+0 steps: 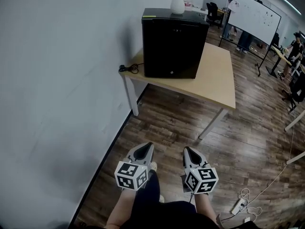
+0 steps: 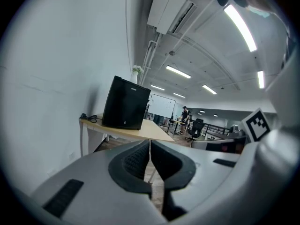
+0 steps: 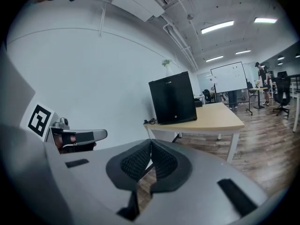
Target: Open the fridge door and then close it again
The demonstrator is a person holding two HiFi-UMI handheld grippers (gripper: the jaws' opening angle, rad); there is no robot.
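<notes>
Standing well ahead of both grippers, the black fridge sits door shut on a pale wooden table by the wall | left gripper jaws pressed together, empty | right gripper likewise | door badge too small to read | fridge boxy, glossy; gripper pads dark, ribbed; white vase on top

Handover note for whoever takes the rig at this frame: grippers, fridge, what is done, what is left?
Left gripper: shut, empty, held low over the floor, well short of the table.
Right gripper: shut, empty, beside the left.
Fridge: on the table by the wall, door closed, vase on top.
Done: nothing shows as done.
Left: walk up, open the door, close it again.
</notes>
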